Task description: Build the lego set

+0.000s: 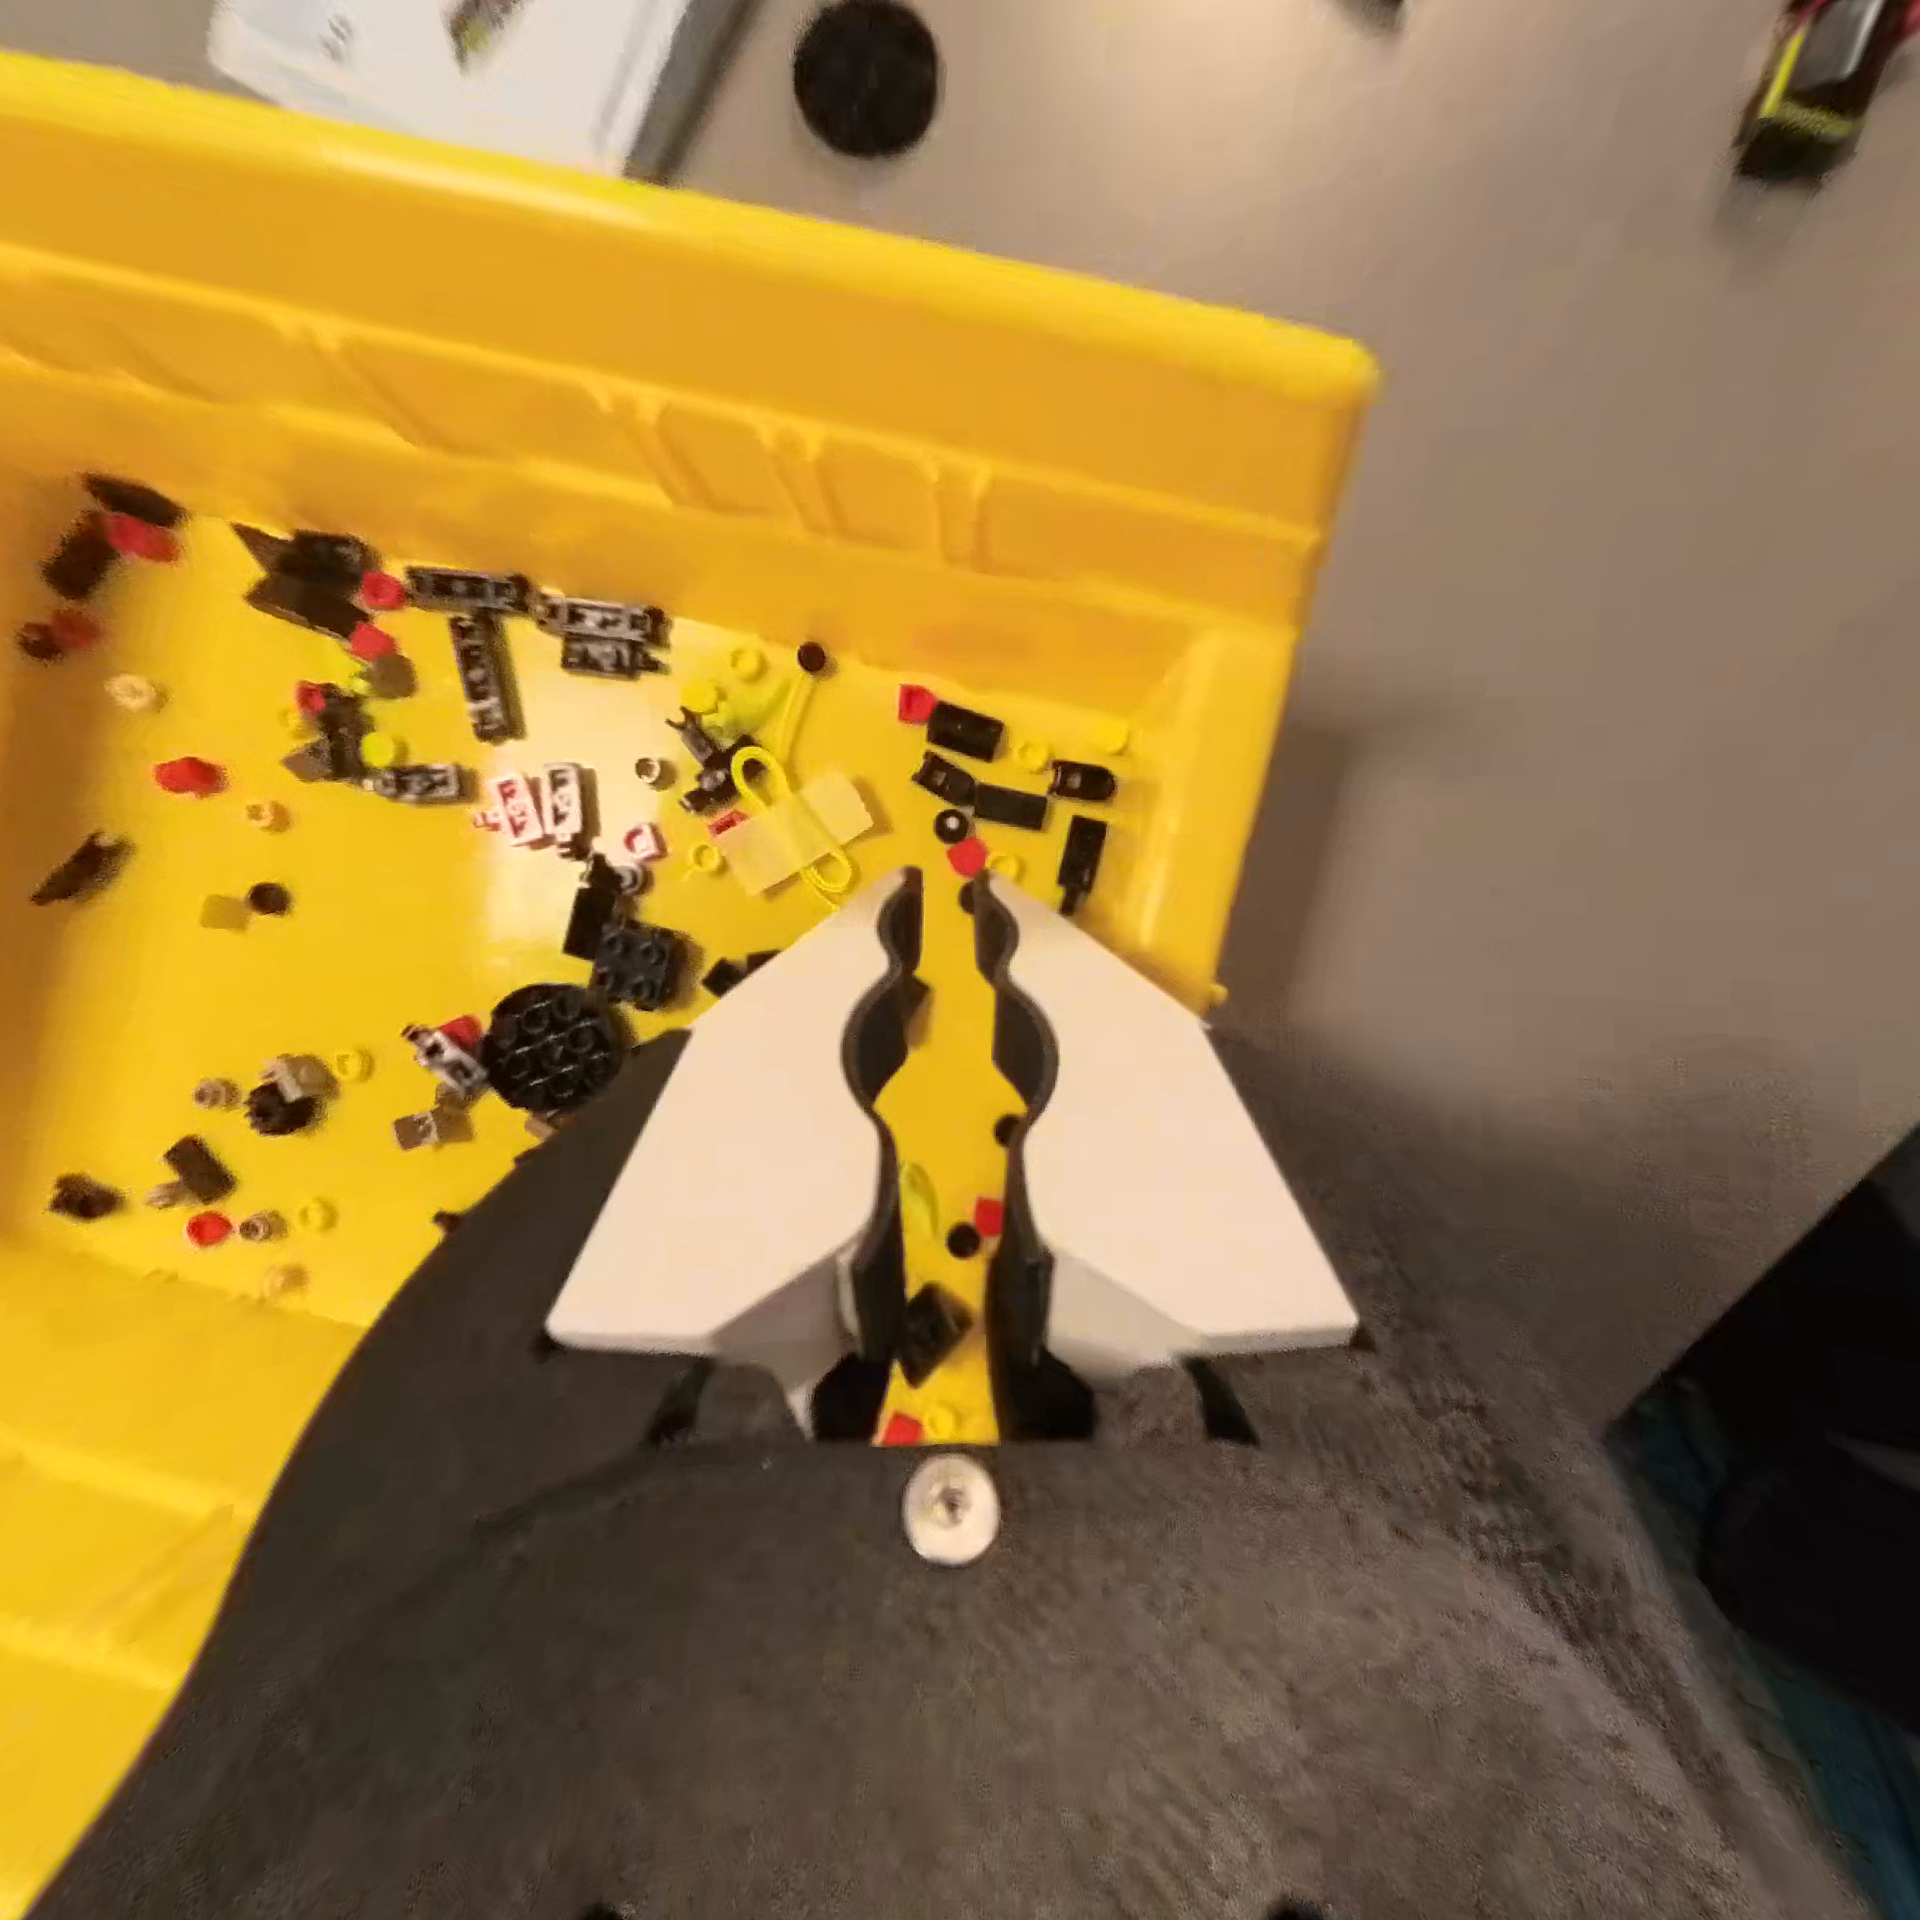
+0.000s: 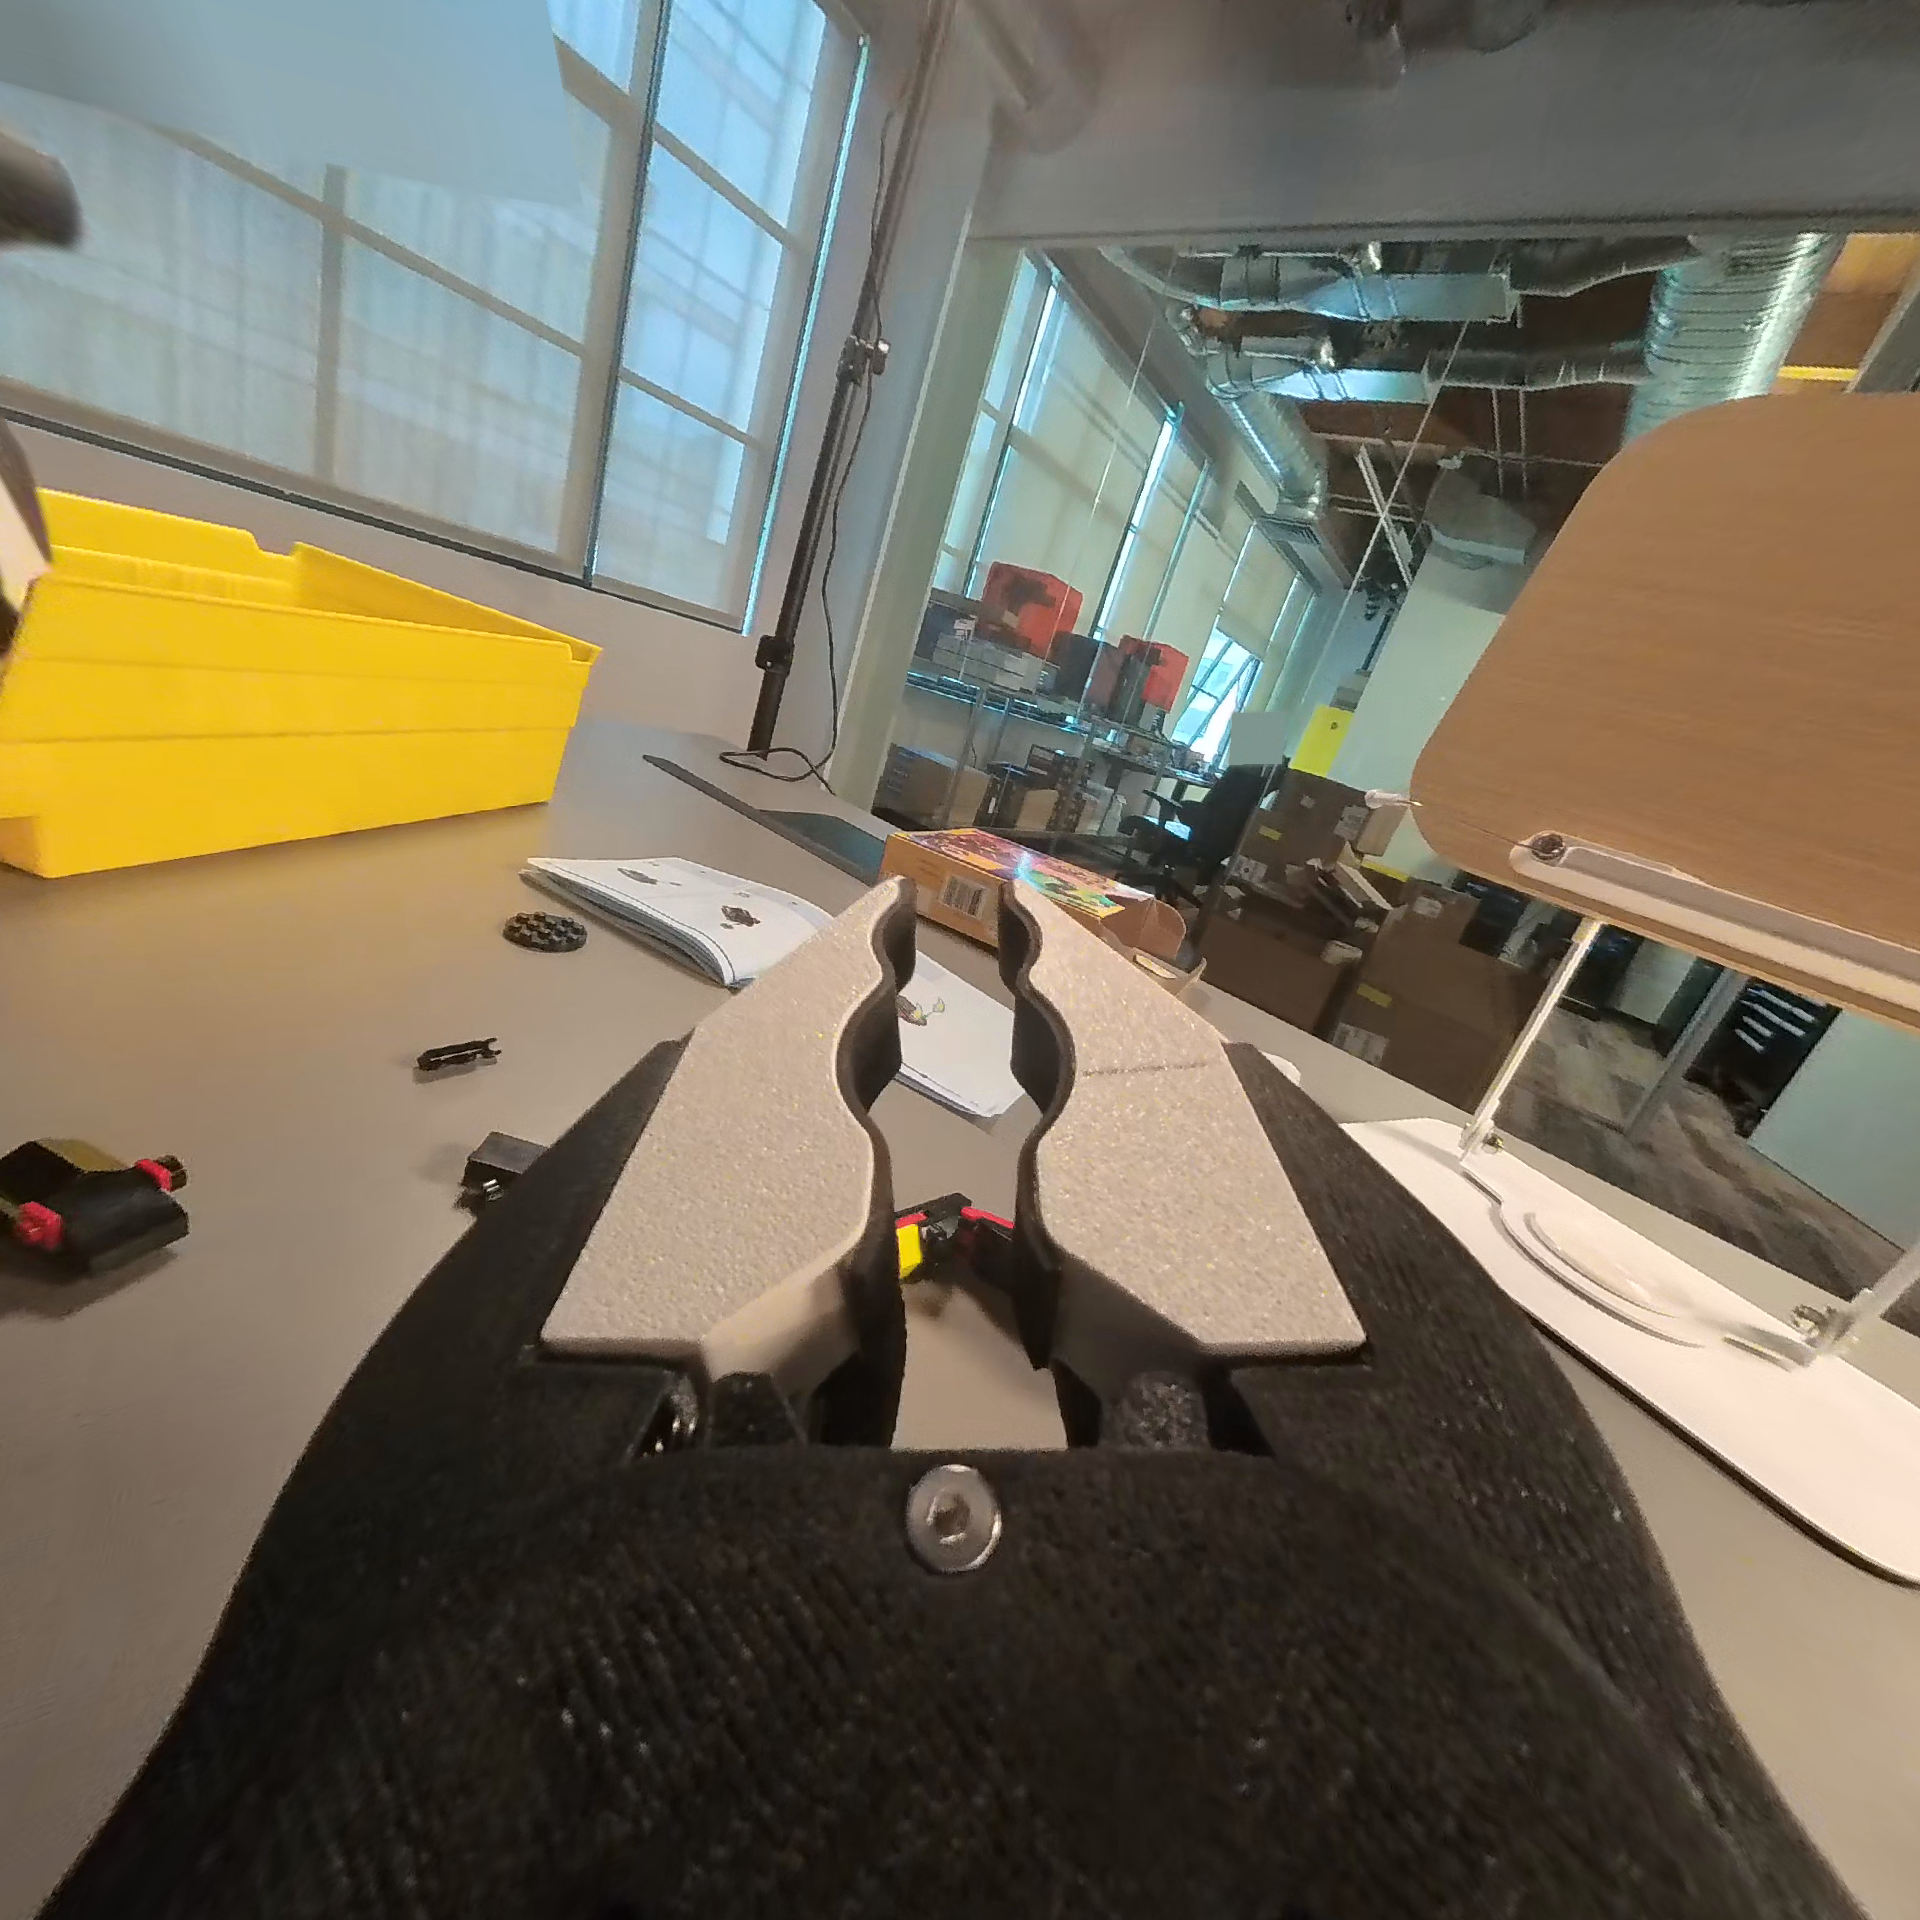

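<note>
The landmark is the large yellow plastic bin, an open tray with ribbed walls standing on the grey table. Loose lego pieces, mostly small black, red and yellow plastic parts, lie scattered across the bin floor. A black round studded plate lies near the bin's middle, and a small red stud lies close to the bin's right wall.

The left gripper hangs above the bin's right-hand end. Its jaws stand slightly apart with a narrow gap, and nothing sits between them. The red stud lies just beyond its tips.

The right gripper is held low over the table, well to the right of the bin. Its jaws stand partly open and hold nothing.

Handling, as a judgement: the pieces are light, rigid and smooth, so they are likely to slip or skid. Take each piece across its flat sides with the fingertips. Neighbouring pieces and the bin wall crowd the approach.

Outside the bin, to its right, lie an open white instruction booklet, a colourful cardboard box, a black-and-red part-built lego block and a second round black plate. A wooden board on a clear stand stands farthest from the bin.
</note>
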Motion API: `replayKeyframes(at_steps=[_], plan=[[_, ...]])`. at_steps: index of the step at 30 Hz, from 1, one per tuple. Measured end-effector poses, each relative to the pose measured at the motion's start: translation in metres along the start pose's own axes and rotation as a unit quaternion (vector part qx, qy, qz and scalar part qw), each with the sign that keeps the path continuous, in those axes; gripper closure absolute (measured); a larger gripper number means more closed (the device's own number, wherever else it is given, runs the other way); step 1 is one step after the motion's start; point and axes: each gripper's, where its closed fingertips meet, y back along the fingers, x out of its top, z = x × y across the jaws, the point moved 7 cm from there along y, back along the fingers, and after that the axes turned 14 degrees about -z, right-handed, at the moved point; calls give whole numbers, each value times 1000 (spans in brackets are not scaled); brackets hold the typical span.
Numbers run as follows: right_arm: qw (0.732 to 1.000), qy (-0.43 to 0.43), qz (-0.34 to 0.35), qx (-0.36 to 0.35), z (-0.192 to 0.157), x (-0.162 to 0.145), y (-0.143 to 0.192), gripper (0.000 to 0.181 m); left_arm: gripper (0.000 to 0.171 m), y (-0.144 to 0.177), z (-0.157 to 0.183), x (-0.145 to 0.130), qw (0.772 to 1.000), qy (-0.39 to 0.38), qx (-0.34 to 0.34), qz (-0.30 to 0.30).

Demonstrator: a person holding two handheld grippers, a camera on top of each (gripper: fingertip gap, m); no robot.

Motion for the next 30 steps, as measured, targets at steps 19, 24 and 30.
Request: replayKeyframes(at_steps=[19,24,30], plan=[[1000,-10,-3,15,-1,-1,-2,168,162,-27,-8,4,992,-26,-59,-105],[1000,-7,-3,18,-2,-1,-2,168,165,-27,-10,3,992,-36,-53,-110],[1000,-8,1,24,-3,0,-1,168,166,-7,-23,7,999,-18,12,-24]])
